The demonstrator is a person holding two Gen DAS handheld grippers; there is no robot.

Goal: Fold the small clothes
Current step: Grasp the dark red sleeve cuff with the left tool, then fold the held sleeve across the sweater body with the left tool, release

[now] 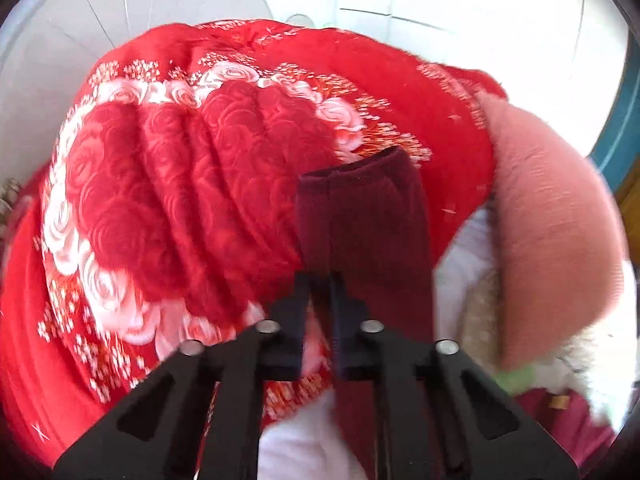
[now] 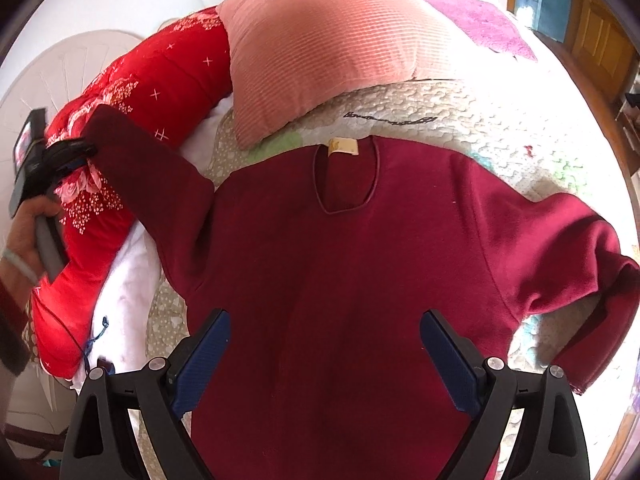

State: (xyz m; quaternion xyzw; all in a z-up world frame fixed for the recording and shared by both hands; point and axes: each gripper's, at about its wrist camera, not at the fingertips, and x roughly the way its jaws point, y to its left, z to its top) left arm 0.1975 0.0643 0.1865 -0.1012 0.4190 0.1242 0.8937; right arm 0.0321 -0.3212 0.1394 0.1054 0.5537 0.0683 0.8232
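Pinching the sleeve (image 1: 360, 216) of the maroon top (image 2: 340, 280) spread on the bed quilt (image 2: 460, 108), the left gripper (image 1: 320, 280) risks dragging the body askew while the right gripper (image 2: 324, 344) hovers wide, pinning nothing.
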